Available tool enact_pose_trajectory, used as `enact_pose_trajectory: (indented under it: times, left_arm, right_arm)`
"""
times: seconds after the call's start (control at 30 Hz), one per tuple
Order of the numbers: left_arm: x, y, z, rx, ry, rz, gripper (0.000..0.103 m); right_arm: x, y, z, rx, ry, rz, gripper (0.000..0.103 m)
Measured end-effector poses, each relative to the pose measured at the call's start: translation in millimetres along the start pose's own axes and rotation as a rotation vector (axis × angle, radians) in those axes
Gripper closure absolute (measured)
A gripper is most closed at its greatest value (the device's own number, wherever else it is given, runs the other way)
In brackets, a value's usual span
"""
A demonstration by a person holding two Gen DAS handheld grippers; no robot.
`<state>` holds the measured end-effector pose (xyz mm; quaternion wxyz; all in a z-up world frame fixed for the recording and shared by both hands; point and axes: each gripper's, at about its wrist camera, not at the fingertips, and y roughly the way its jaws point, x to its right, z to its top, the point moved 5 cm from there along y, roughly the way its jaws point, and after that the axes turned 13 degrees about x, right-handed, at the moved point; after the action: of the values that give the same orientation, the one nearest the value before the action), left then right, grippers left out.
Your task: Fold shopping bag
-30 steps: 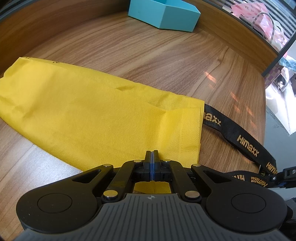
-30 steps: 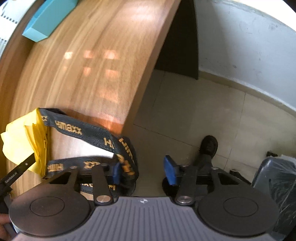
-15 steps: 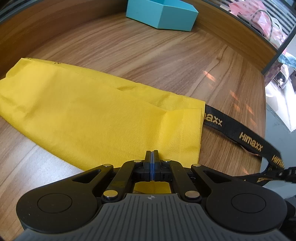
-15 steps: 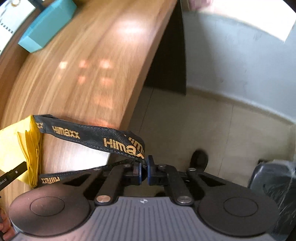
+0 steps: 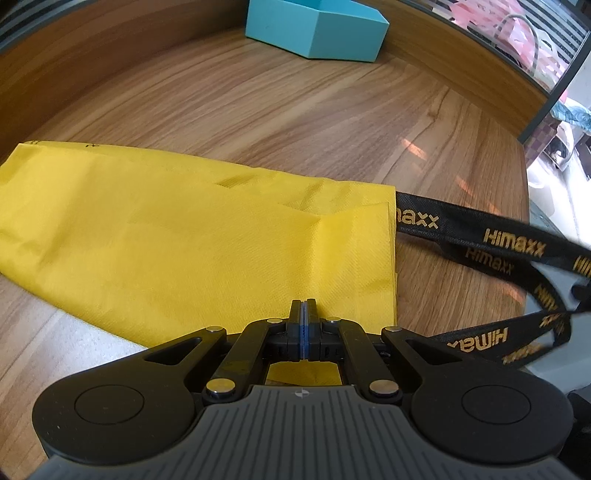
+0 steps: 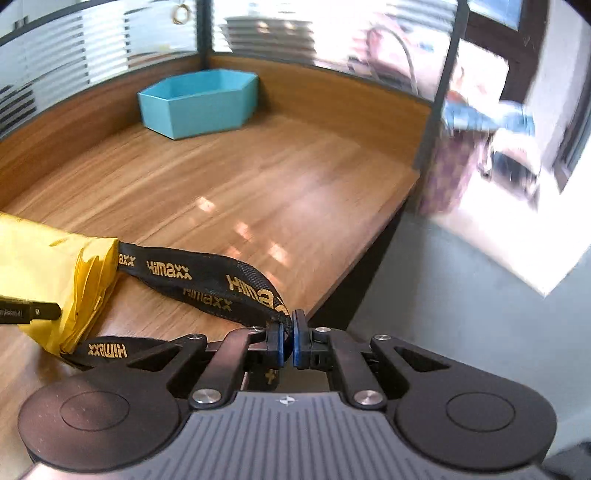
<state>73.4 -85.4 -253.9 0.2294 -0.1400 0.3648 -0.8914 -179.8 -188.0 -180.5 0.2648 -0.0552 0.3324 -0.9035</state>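
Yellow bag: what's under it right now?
The bag lies flat on the wooden table, which shows all around it. Black straps emerge from its open end. Whether anything lies beneath the fabric cannot be seen; it covers that patch.

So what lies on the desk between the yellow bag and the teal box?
Nothing: in both wrist views only bare wooden desk separates the yellow bag from the teal box; the black straps run off the other way.

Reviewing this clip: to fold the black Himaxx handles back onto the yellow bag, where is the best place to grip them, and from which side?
Probably at the outer bend of the handles, approached from the table's open edge. There both straps run together and lift clear of the table, so one pinch catches them. The right claw already holds them there, while the left claw pins the yellow bag.
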Motion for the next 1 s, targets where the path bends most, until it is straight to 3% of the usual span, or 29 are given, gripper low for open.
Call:
enact_pose_trajectory:
  times: [0.13,0.2,0.3,0.57,0.7,1.0]
  left_arm:
    - [1.7,0.4,0.2,0.000,0.003,0.003,0.101]
    - [2.7,0.8,0.4,0.000,0.003,0.004,0.101]
    - [3.2,1.0,1.0,-0.002,0.006,0.006,0.101]
    - [3.1,0.6,1.5,-0.005,0.011,0.009,0.101]
    - [2.9,1.0,1.5,-0.005,0.010,0.010,0.101]
    - [3.5,1.6,1.9,-0.006,0.008,0.009,0.101]
  right_arm:
    - [35.0,22.8,-16.2,-0.175,0.243,0.050,0.096]
    - [40.3,24.1,-19.2,-0.186,0.275,0.058,0.085]
    - [46.1,27.5,-22.8,-0.201,0.322,0.081,0.076]
    - [54.8,19.6,-22.4,-0.200,0.429,0.133,0.063]
    - [49.6,20.3,-22.4,-0.218,0.412,0.146,0.062]
    - [37.9,48.6,-42.1,-0.373,0.387,0.100,0.062]
